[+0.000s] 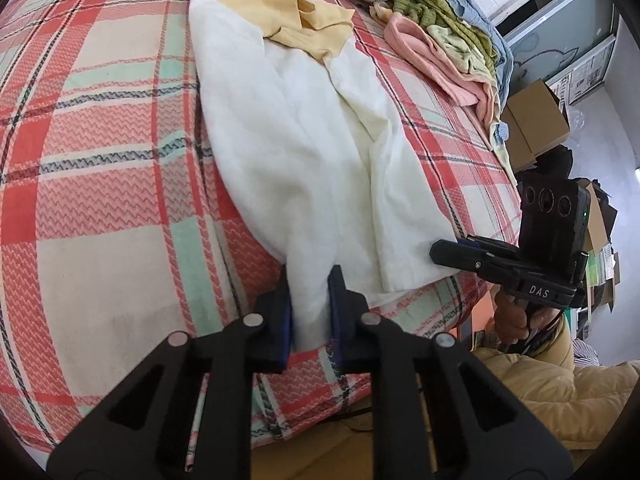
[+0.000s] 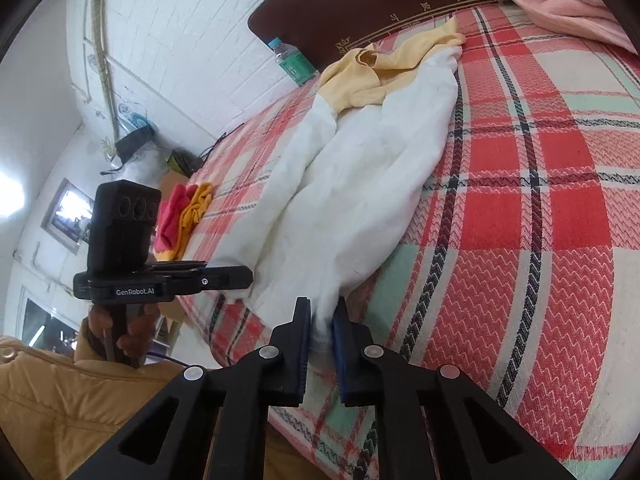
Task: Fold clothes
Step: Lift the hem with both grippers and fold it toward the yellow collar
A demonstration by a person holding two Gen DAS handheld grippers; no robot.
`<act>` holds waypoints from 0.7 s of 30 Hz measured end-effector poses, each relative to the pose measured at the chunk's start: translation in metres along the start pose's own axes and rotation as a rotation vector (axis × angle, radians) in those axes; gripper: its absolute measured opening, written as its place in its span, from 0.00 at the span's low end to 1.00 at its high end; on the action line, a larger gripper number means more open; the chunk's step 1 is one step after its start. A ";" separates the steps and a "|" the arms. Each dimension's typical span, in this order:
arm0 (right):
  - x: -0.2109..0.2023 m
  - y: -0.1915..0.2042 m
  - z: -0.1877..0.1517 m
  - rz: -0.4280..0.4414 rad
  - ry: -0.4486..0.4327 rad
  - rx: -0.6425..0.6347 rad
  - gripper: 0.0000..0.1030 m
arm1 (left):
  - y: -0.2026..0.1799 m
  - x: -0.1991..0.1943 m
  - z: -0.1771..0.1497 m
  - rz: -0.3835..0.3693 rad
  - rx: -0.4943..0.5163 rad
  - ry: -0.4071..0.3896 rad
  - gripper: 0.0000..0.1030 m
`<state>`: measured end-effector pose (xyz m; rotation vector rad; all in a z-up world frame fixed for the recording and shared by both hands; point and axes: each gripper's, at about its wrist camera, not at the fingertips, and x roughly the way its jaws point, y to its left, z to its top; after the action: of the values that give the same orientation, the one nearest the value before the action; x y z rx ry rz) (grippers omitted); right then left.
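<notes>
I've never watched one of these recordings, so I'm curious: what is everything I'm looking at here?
White and yellow garment: one, laid lengthwise along the bed, near end in both claws.
Plaid bedspread: one, red, cream and mint, under everything.
Unfolded clothes pile: one, pink, green, blue, grey, far right corner.
Red and orange cloths: two, bed's left edge.
Water bottle: one, clear, beside headboard.
Cardboard box: brown, beside bed.
Left claw: black, gripping garment.
Right claw: black, gripping garment.

One white garment (image 1: 320,152) with yellow top part (image 1: 288,12), laid lengthwise on my plaid bedspread (image 1: 100,140), rumpled; near hem corners pinched. Unfolded clothes pile (image 1: 444,36) beyond.
</notes>
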<state>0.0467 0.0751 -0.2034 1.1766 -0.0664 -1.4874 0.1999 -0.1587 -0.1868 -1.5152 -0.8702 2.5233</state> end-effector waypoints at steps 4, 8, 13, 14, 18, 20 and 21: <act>-0.009 0.002 0.009 0.061 -0.037 0.019 0.09 | 0.002 -0.011 0.008 -0.059 -0.018 -0.016 0.17; -0.017 0.005 0.018 0.109 -0.073 0.035 0.09 | 0.005 -0.022 0.016 -0.102 -0.033 -0.033 0.17; -0.019 0.005 0.030 0.144 -0.104 0.056 0.09 | 0.009 -0.028 0.028 -0.121 -0.042 -0.036 0.17; -0.019 0.004 0.033 0.147 -0.108 0.058 0.09 | 0.009 -0.029 0.030 -0.119 -0.039 -0.034 0.17; -0.022 0.005 0.042 0.156 -0.123 0.055 0.09 | 0.010 -0.032 0.038 -0.116 -0.022 -0.041 0.17; -0.022 0.005 0.045 0.157 -0.129 0.056 0.09 | 0.010 -0.033 0.041 -0.119 -0.012 -0.043 0.17; -0.022 0.005 0.047 0.158 -0.131 0.056 0.09 | 0.008 -0.032 0.042 -0.114 0.000 -0.042 0.17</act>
<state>0.0141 0.0648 -0.1640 1.0916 -0.2863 -1.4289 0.1832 -0.1947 -0.1505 -1.3749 -0.9335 2.4823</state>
